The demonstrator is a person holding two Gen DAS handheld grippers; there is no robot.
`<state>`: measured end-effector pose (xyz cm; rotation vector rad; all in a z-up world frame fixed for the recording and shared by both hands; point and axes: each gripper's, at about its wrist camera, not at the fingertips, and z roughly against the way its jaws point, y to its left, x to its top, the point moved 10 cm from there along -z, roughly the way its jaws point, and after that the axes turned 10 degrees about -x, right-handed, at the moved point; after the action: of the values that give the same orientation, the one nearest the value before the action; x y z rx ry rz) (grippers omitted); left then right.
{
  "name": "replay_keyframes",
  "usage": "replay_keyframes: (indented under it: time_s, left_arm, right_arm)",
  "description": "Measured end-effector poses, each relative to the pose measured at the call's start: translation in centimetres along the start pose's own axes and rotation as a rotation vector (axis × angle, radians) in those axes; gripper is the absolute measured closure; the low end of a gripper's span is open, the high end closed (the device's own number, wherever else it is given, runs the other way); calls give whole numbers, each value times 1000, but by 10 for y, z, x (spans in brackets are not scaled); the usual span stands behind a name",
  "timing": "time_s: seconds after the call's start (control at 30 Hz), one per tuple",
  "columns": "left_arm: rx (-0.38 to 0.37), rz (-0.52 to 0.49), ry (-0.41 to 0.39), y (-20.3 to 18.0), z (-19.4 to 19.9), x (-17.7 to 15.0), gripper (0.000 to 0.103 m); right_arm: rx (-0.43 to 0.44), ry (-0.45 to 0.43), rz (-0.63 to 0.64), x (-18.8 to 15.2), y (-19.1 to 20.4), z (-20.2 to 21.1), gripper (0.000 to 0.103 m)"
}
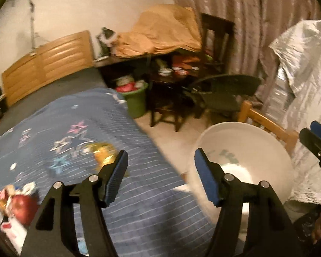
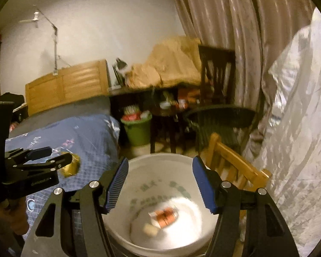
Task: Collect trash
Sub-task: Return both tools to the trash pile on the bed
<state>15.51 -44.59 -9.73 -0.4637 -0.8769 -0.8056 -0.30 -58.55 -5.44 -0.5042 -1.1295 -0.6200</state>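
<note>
- On the inner wall of the white bucket point(image 2: 139, 171), at about 12 o'clock from its floor, we see green printed characters, too blurred to read.
- On the orange-and-white packet point(image 2: 164, 215) lying in the bucket we see dark marks, not legible.
- On the black side of the left tongs point(image 2: 53, 158), at 9 o'clock in the right wrist view, we see a small embossed word we cannot make out.
</note>
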Motion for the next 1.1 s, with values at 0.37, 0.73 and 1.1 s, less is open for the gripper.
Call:
replay_keyframes:
  time_s: [0.37, 0.73, 1.1]
  left_arm:
    - [228, 151, -96, 127, 109, -45, 32]
    - [397, 471, -74, 264, 208, -142, 32]
    - [399, 636, -38, 301, 241, -206, 61]
  right_arm:
    - [154, -62, 58, -29, 109, 37, 39]
    - [520, 149, 205, -89, 285, 61, 39]
    - [889, 457, 355, -159, 457, 61, 39]
